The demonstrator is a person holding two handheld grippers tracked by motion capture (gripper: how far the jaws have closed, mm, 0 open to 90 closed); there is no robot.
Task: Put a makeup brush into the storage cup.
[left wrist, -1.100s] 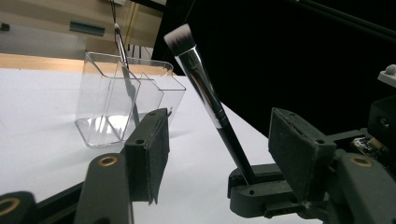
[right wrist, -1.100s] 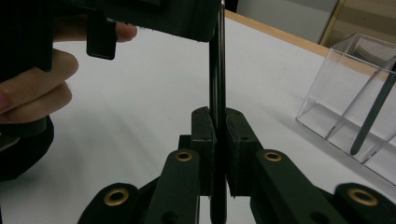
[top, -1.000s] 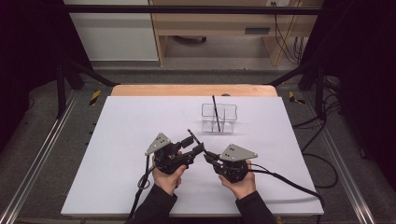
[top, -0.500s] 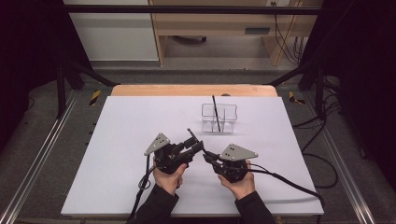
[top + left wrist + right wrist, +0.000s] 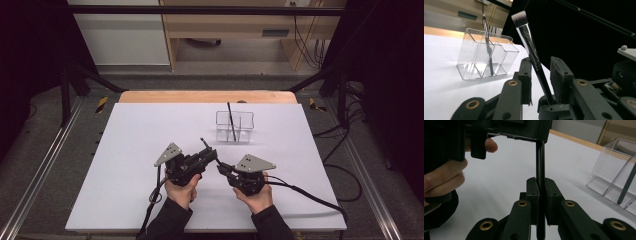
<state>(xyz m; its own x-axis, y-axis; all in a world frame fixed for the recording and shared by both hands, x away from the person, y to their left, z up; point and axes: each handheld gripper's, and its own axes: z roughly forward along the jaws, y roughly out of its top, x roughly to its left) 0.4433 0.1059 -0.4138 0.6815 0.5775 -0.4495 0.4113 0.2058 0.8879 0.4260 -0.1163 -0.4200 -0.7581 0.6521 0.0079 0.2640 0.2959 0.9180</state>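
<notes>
A black makeup brush with a pale bristle head stands tilted between my two grippers over the front middle of the table. My right gripper is shut on the brush's black handle, pads pressing both sides. My left gripper has just been closing its jaws with the brush between them. The brush leans on one pad and a gap shows to the other. From above, the left gripper and right gripper nearly meet tip to tip under the brush.
A clear divided organizer stands behind the grippers, a thin dark brush upright in it. White table cover spreads to the left and right. Cables trail from both grippers toward the front edge.
The left gripper's jaws have narrowed around the brush. Both hands stay where they were, and the right gripper keeps its hold.
</notes>
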